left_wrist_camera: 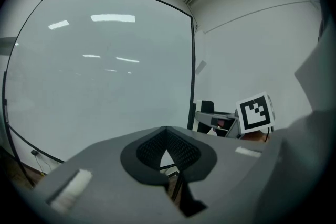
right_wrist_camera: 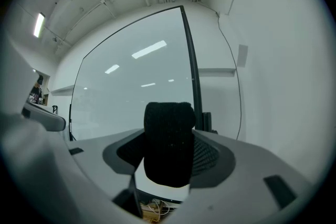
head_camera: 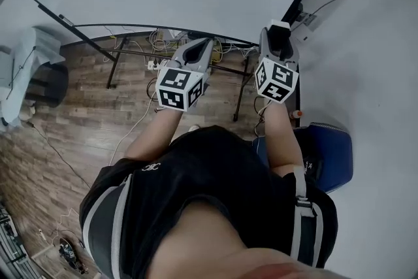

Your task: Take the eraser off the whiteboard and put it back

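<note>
Since the eraser (right_wrist_camera: 168, 141) is already off the whiteboard (right_wrist_camera: 131, 86) and clamped in the right gripper (head_camera: 279, 31), the step in hand looks like the return. It should go well if the grip holds firm until the eraser's contact face meets the glassy surface squarely, not corner-first. In the right gripper view the board fills the field from 9 to 12 o'clock, and its dark frame edge rises at 12 o'clock just behind the eraser, so a bare patch toward 10 or 11 o'clock seems the safer target than the frame itself. Letting go should probably wait until the eraser sits flat and bears on the board, because a tilted release could let it slide or drop to the cable-strewn floor. The left gripper (left_wrist_camera: 167, 138), at 11 o'clock from the person in the head view, has its jaws together on nothing and is best kept clear. The eraser is a dark, rounded-top block with a knitted or felt-like texture, upright between the ribbed pads and wide enough to hold the jaws well apart; a pale strip shows at its lower edge, though I cannot tell whether that belongs to it.
</note>
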`<state>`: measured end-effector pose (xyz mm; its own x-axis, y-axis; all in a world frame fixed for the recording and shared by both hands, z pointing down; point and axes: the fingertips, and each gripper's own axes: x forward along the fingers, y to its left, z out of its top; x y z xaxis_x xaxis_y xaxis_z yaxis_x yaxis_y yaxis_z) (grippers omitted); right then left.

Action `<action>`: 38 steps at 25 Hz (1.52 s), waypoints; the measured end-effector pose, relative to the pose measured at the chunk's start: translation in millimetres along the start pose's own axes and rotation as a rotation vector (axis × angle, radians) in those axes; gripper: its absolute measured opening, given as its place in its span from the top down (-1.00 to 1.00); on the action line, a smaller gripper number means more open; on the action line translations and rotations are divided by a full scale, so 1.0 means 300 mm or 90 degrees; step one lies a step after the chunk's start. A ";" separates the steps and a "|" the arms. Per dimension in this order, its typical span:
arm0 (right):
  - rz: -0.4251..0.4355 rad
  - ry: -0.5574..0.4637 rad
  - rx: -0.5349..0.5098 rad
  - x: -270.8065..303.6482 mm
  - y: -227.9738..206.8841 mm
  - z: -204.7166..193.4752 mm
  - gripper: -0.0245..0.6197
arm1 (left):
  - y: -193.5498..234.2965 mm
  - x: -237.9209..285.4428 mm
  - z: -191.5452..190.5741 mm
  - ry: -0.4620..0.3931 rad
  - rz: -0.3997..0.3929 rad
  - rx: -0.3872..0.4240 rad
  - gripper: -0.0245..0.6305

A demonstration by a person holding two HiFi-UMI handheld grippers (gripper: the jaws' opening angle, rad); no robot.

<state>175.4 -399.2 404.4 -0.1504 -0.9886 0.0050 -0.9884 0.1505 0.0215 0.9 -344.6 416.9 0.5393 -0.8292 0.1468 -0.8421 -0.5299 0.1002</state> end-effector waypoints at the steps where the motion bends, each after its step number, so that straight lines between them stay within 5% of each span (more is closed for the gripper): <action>1: -0.006 0.001 -0.002 0.016 -0.004 -0.001 0.17 | 0.009 -0.004 0.000 0.000 0.004 -0.001 0.90; 33: -0.078 0.073 -0.013 0.299 -0.068 -0.151 0.17 | 0.125 -0.014 -0.015 0.011 0.062 -0.016 0.90; 38: -0.067 0.048 0.010 0.273 -0.057 -0.108 -0.01 | 0.097 -0.016 -0.031 0.015 0.048 -0.017 0.90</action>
<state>180.7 -482.6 436.7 -0.0451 -0.9959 0.0783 -0.9989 0.0461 0.0099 -26.3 -354.4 428.3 0.4752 -0.8615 0.1786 -0.8797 -0.4617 0.1139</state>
